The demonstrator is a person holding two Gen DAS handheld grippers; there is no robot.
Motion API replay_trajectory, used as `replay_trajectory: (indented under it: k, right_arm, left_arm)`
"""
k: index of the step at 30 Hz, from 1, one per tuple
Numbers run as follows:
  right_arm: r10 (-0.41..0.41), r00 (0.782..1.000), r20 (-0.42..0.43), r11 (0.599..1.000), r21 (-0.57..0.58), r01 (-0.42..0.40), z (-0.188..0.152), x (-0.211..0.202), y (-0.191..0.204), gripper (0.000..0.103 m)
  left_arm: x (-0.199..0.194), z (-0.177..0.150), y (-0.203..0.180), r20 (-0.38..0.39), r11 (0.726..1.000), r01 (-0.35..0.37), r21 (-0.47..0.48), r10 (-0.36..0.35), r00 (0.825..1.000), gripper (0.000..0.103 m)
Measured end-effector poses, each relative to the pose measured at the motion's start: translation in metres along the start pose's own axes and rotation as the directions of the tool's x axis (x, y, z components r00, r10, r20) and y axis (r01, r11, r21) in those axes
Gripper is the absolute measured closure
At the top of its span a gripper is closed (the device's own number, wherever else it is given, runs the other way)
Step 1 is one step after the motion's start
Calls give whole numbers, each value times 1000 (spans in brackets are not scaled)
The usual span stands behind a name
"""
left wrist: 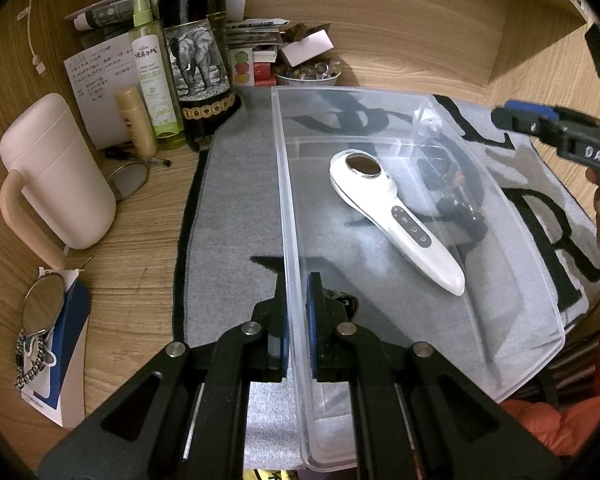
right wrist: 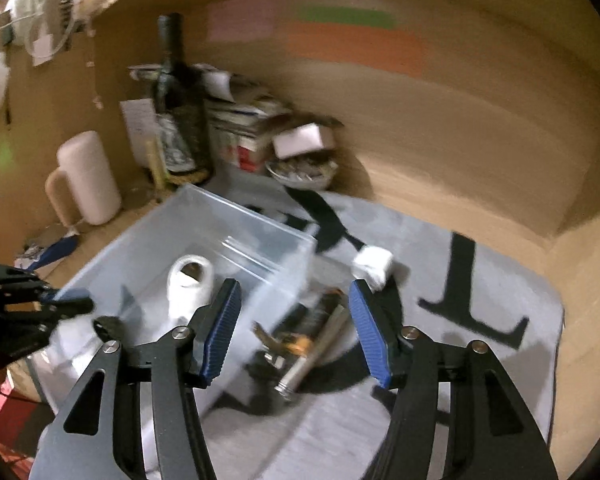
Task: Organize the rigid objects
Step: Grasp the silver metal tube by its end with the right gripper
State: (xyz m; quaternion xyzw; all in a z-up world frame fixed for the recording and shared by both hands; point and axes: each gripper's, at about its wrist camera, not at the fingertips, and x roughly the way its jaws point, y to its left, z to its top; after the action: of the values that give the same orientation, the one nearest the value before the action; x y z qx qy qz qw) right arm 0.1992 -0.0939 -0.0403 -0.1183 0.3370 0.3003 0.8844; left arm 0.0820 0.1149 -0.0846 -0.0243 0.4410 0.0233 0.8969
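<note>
Left gripper: clamped on bin wall; could tip it
Right gripper: gaped wide above torch; blur risked a miss

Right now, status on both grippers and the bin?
Left gripper shut on clear bin wall. Right gripper open, above tools beside bin. White handheld device inside bin. Nothing blocking.

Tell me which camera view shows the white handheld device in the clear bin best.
The left wrist view. There the white handheld device lies sharp and whole inside the clear bin, its dark round head and button panel visible. In the right wrist view it is motion-blurred, and the right gripper finger hides its lower part.
</note>
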Motion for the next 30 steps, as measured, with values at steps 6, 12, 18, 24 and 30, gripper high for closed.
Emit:
replay_trajectory:
  k: [6, 12, 18, 24, 30]
  right_arm:
    - [-8, 997, -78, 999, 42, 11, -22, 21, -17, 50]
    - [13, 984, -180, 998, 65, -1, -44, 53, -23, 50]
    - [17, 976, -216, 997, 76, -1, -54, 73, -23, 50]
    - [-7, 975, -221, 998, 65, 22, -55, 80, -25, 58]
    - [-26, 976, -215, 997, 59, 40, -59, 74, -32, 88]
  left_arm:
    - [0, 0, 1, -4, 1000, -5, -2, 5, 1000, 96]
    - [1, 0, 1, -5, 1000, -7, -2, 7, 1000, 96]
    - [1, 0, 1, -4, 1000, -6, -2, 6, 1000, 96]
    - [6, -1, 0, -16, 1000, -2, 0, 2, 1000, 96]
    - [6, -1, 1, -17, 1000, 1, 4, -1, 1000, 96]
